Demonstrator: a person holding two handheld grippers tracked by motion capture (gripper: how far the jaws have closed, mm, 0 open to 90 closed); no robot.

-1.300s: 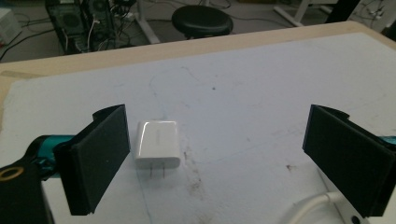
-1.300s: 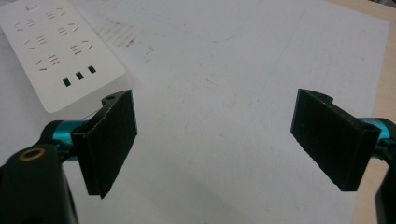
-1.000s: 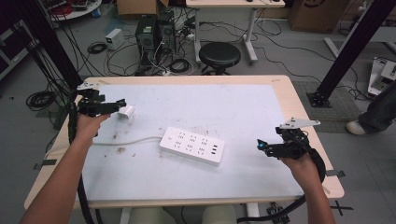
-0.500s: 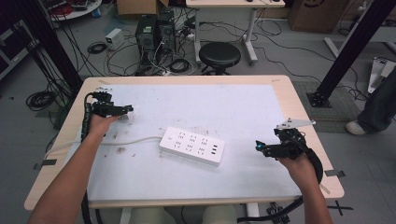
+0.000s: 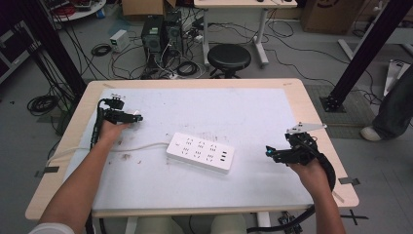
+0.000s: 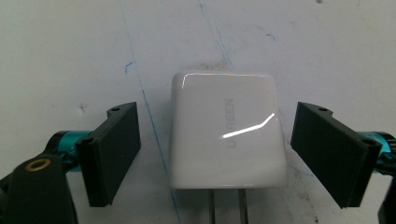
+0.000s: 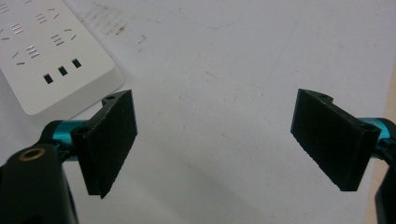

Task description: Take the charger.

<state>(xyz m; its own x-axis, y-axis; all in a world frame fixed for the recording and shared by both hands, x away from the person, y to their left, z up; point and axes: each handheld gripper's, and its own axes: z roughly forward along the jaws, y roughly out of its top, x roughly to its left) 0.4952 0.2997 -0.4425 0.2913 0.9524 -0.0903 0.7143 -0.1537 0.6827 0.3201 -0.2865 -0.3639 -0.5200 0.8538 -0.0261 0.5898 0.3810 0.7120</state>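
Your left gripper [image 6: 215,154] straddles the white charger [image 6: 227,133], which lies flat on the table mat [image 5: 253,112] with its prongs toward you. Its jaws have just been closing, yet a gap shows on both sides of the charger, so nothing is gripped. Left of the power strip [image 5: 200,151] sits the charger; to the strip's right, your right gripper [image 7: 215,144] hangs wide open.

stool [image 5: 229,57]: black, beyond table | computer towers [image 5: 159,33]: on floor | cables [image 5: 182,68]: tangled nearby
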